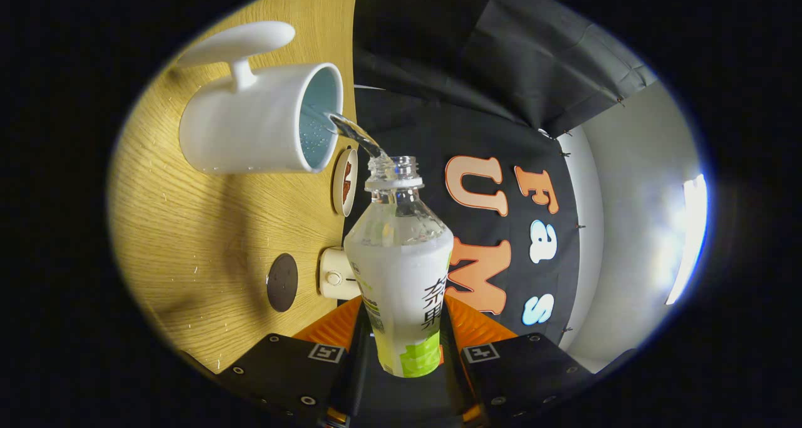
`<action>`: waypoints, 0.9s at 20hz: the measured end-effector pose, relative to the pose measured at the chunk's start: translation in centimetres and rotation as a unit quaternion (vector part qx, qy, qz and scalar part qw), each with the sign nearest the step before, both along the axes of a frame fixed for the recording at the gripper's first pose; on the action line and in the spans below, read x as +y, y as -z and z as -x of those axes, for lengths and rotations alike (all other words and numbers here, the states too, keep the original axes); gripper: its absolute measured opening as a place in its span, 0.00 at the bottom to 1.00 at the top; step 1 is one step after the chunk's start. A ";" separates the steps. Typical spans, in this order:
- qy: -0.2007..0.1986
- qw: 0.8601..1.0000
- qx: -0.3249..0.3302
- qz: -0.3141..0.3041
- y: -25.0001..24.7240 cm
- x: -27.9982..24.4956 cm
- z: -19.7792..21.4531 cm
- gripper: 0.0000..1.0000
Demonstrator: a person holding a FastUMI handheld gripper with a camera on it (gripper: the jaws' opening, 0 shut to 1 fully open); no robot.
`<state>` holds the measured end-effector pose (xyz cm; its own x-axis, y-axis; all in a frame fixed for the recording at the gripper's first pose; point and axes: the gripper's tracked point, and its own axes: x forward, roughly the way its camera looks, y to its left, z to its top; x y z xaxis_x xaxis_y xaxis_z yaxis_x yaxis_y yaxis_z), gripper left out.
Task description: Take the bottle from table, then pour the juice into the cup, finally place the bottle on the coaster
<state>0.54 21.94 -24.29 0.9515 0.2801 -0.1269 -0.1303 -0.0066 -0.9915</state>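
Gripper [406, 353] clamps tilted bottle [401, 271]; juice streams into cup [263, 127]

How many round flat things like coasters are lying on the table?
2: a dark coaster on the wooden table beside the bottle gripped in the jaws, and a light-rimmed disc just past the mug.

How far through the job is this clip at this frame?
Pickup looks done: the gripper is shut on the bottle, both fingers pressing its sides. Pouring is in hand: the bottle is uncapped and tipped, and a stream runs from its mouth into the white cup on the wooden table. Left: setting the bottle on the dark round coaster.
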 end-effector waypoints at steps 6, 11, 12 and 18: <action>-0.007 1.000 -0.008 0.016 -0.6 0.2 -0.3 0.54; -0.010 0.999 -0.017 0.027 -1.1 0.3 -0.4 0.54; -0.009 0.999 -0.016 0.029 -0.9 0.1 -0.5 0.54; -0.017 0.998 -0.028 0.049 -2.0 0.0 -0.4 0.54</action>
